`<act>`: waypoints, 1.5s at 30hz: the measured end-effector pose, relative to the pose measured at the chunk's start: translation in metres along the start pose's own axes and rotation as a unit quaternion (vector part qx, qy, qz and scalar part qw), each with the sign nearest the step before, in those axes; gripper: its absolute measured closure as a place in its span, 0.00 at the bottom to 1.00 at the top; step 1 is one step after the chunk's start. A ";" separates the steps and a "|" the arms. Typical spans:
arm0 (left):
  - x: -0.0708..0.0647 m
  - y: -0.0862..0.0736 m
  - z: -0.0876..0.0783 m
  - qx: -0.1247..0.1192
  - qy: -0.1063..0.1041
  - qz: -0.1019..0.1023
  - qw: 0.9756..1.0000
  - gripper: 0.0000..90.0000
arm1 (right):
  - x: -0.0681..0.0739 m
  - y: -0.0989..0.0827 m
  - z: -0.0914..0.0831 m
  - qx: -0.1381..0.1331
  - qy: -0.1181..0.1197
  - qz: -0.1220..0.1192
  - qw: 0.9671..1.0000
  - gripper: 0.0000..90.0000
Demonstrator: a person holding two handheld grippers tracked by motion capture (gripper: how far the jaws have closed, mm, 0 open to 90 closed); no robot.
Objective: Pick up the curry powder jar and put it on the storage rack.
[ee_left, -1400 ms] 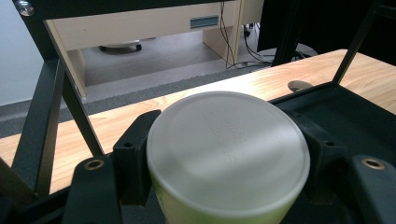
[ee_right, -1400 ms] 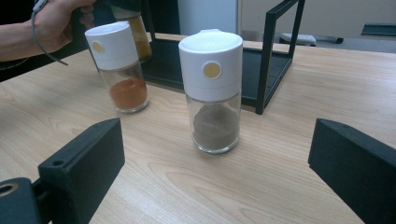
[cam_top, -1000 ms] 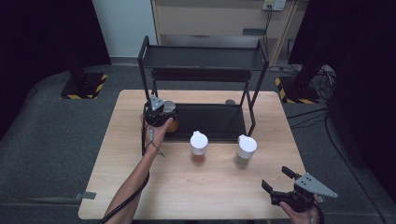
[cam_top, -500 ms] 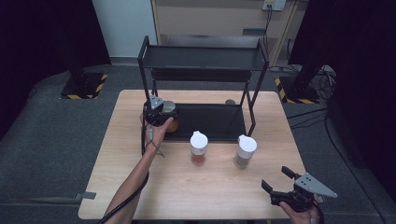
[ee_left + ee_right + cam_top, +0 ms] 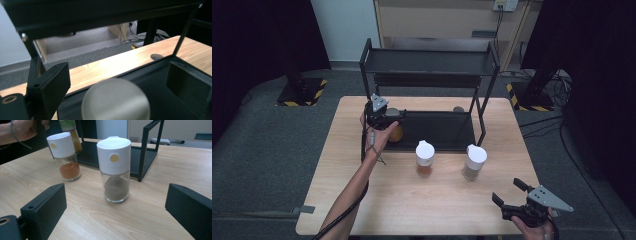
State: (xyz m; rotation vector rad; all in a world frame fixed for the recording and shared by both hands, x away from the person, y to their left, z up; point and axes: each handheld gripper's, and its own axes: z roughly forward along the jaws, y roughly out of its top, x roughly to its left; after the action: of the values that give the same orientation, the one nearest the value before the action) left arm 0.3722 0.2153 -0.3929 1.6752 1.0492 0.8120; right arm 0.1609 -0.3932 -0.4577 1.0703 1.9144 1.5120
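Observation:
My left gripper (image 5: 383, 116) is at the left end of the black rack's lower tray (image 5: 439, 135), over a jar of orange-yellow contents (image 5: 396, 133). In the left gripper view the jar's round silver lid (image 5: 116, 103) stands between the two jaws. The jaws have just been opening, and the pads stand apart from the lid, so the gripper (image 5: 117, 83) is open. My right gripper (image 5: 507, 191) hovers open near the table's front right corner. It (image 5: 116, 212) faces a white-capped shaker of grey spice (image 5: 114, 170), with nothing between its jaws.
A second white-capped shaker with orange powder (image 5: 424, 158) stands on the wooden table (image 5: 342, 195) in front of the tray, left of the grey one (image 5: 474, 162). The rack's upper shelf (image 5: 427, 61) overhangs the tray on black posts.

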 end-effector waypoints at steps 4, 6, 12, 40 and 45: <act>0.002 0.010 -0.009 -0.008 -0.012 0.003 1.000 0.04 | 0.000 0.000 0.000 0.000 0.000 0.000 1.000 0.05; 0.002 0.015 -0.013 -0.010 -0.017 0.007 1.000 0.04 | 0.000 0.000 0.000 0.000 0.000 0.000 1.000 0.05; 0.004 0.032 -0.030 -0.016 -0.049 0.021 0.998 0.02 | 0.001 0.000 0.000 0.001 0.000 -0.001 1.000 0.05; 0.009 0.034 -0.124 -0.041 -0.169 0.072 0.982 0.01 | 0.003 0.001 0.001 0.003 -0.005 -0.005 1.000 0.05; 0.012 0.018 -0.137 -0.046 -0.175 0.061 0.982 0.01 | 0.003 0.001 0.001 0.004 -0.006 -0.005 1.000 0.05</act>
State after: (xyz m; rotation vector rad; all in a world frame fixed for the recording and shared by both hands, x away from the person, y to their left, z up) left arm 0.2626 0.2751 -0.3319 1.7374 0.6617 0.6032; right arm 0.1601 -0.3901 -0.4562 1.0681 1.9158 1.4909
